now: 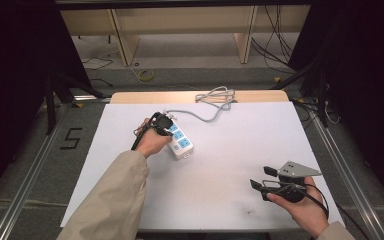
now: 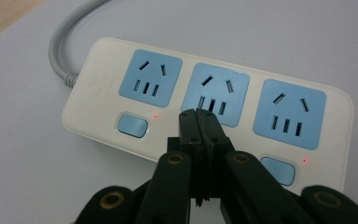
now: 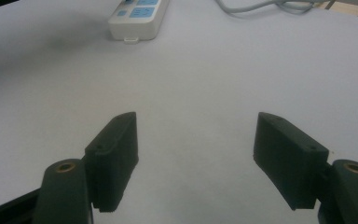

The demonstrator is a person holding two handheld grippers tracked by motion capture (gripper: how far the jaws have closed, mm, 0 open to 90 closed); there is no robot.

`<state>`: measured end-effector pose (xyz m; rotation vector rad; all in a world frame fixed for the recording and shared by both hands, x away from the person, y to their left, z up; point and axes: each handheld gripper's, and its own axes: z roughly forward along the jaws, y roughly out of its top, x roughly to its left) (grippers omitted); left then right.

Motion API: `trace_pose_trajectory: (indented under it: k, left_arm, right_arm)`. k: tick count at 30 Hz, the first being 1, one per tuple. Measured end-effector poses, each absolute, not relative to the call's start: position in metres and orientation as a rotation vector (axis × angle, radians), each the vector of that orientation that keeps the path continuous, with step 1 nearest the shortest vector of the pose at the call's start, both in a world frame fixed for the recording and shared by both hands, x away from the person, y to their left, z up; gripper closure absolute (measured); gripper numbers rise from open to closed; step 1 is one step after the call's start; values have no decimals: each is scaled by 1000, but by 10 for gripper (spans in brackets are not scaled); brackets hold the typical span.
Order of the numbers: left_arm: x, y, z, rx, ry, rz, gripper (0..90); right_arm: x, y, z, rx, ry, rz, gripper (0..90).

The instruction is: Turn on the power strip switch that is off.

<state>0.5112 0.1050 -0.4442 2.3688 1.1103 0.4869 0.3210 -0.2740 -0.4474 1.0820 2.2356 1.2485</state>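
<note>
Jaws pinched together, my left tool (image 2: 199, 114) becomes a poker over the power strip (image 2: 205, 100)'s middle switch; right tool (image 3: 196, 154) idles wide.

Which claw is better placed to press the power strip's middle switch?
Left. The left claw, jaws shut, hovers right at the white plastic power strip with blue sockets; the right claw sits open, far across the white table.

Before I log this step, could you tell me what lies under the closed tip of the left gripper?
The left gripper, jaws shut, sits over the power strip, at the middle blue socket. It covers the middle switch, so that cannot be seen.
</note>
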Motion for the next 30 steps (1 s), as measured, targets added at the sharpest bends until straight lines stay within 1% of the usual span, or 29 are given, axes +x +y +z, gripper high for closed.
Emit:
trace_pose_trajectory:
  k: [5,19,30]
  left_arm:
    - [512,104,-444,2377,1118,508,898]
    - [515,102,-443,2411,1124,490,899]
    - [516,97,-443,2441,1115,512,899]
  right_arm:
    - [321,-274,-447,1083,2236,1249,309]
    - [321,-274,-448,1081,2242,1247,309]
    - [321,-274,-448,1080,2243,1247,309]
